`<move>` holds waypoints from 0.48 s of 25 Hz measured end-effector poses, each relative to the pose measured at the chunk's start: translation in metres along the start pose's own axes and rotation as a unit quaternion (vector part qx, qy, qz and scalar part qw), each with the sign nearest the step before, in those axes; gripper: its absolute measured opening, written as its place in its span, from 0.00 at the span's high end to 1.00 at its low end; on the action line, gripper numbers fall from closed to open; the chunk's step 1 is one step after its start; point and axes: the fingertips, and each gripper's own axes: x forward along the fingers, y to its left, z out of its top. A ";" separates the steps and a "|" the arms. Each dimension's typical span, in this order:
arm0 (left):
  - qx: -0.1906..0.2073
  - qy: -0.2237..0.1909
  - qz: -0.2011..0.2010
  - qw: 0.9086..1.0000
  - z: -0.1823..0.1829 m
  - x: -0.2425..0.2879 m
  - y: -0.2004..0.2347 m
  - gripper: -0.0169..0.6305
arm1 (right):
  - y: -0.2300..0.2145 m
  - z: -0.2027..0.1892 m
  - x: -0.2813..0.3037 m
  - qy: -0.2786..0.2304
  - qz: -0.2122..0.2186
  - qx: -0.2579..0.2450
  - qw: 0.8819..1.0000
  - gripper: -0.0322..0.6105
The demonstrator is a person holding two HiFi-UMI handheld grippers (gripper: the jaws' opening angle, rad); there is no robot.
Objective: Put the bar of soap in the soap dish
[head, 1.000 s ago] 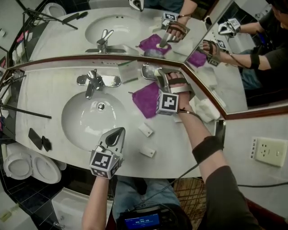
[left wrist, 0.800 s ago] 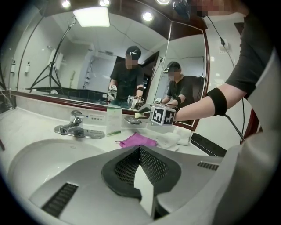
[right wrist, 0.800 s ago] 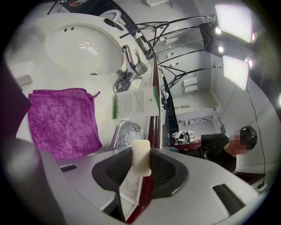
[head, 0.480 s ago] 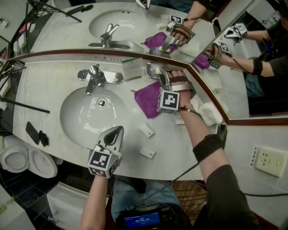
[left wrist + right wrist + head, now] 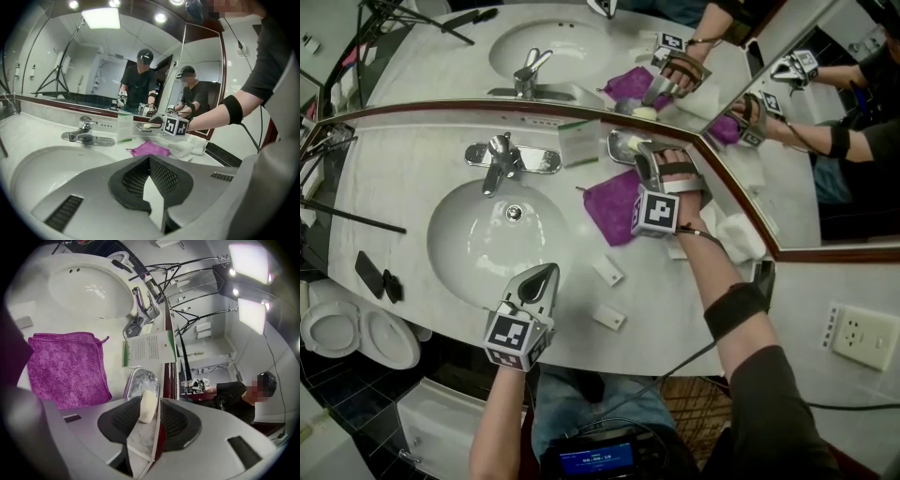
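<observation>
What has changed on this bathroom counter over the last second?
Very little. The jaws of the right gripper have just been opening slightly, with the soap bar between them over the soap dish; the grip looks loosened. The gripper itself kept its place. The left gripper stayed shut and empty near the basin, and the purple cloth lies unmoved.

The soap is a small, pale cream bar with rounded edges. It stands on edge between the jaws of the right hand-held gripper, which have just been opening. One face leans on the left pad and a gap shows on the other side. Its far end is over the near rim of the dish. The dish is shallow, silvery metal with rounded corners, and lies flat at the back of the tabletop, just beside the mirror frame.
</observation>
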 end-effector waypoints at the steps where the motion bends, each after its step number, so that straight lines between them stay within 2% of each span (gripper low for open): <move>1: -0.001 0.001 0.000 1.000 -0.001 0.000 -0.001 0.96 | -0.001 0.000 -0.001 -0.001 0.000 0.003 1.000 0.70; 9: 0.000 0.002 0.005 1.000 0.010 -0.010 -0.005 0.96 | -0.004 -0.007 -0.023 0.009 0.004 0.016 1.000 0.71; 12: 0.005 0.000 0.003 1.000 0.018 -0.017 -0.007 0.96 | -0.004 -0.010 -0.039 0.019 0.017 0.025 0.999 0.77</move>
